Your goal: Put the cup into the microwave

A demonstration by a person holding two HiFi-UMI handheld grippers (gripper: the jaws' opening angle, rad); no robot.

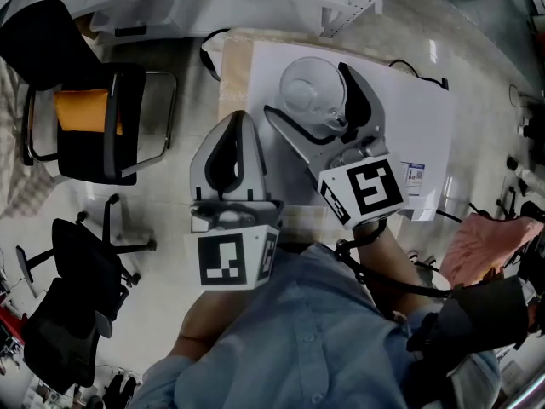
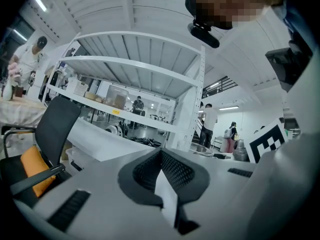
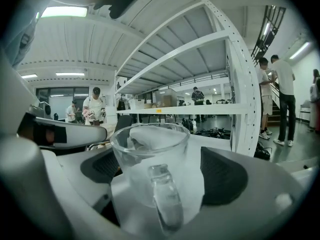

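A clear glass cup with a handle stands upright on the white-topped table. My right gripper is open, with one jaw on each side of the cup. In the right gripper view the cup sits between the dark pads with its handle toward the camera, and a thin strip of white shows between it and the right pad. My left gripper is shut on nothing, held left of the table edge over the floor. Its pads nearly meet. No microwave shows in any view.
A black chair with an orange cushion stands to the left, and a black office chair is nearer. A white metal shelf rack rises behind the table. Cables trail at the table's far right. Several people stand in the background.
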